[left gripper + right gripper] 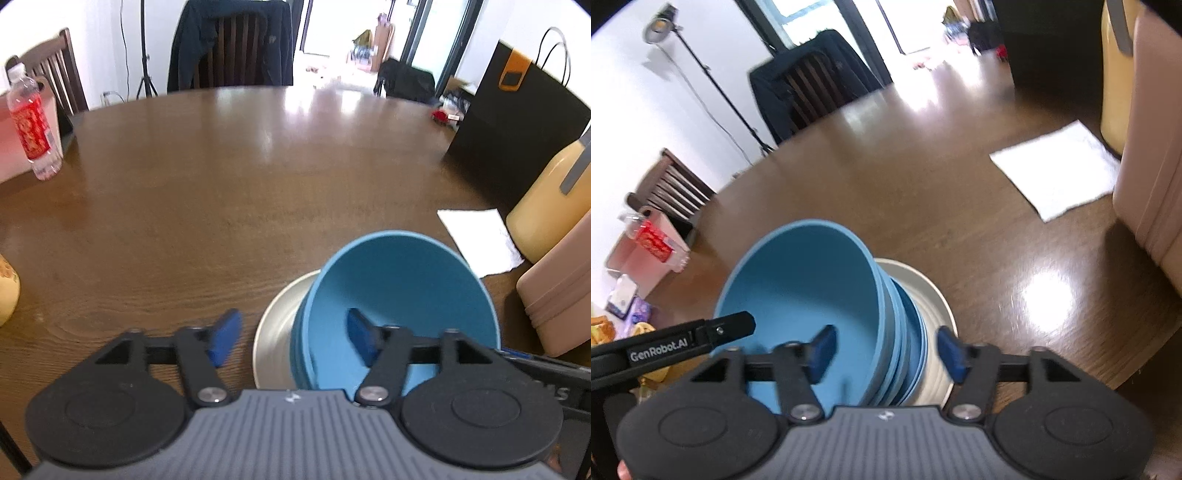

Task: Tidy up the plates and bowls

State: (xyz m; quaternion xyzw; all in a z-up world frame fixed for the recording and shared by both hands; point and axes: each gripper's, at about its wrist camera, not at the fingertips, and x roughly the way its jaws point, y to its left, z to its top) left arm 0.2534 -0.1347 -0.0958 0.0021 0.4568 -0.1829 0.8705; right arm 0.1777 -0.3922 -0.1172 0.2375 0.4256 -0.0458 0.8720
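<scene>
A stack of blue bowls sits on a cream plate on the brown wooden table. My left gripper is open; its right finger is inside the top bowl and its left finger is outside, over the table. In the right wrist view the blue bowls stand on the same plate. My right gripper is open, straddling the bowls' right rim, left finger inside. The left gripper's finger shows at the left.
A water bottle stands at the far left. A white napkin, a yellow jug, a pink box and a black bag crowd the right side. Chairs stand beyond the table.
</scene>
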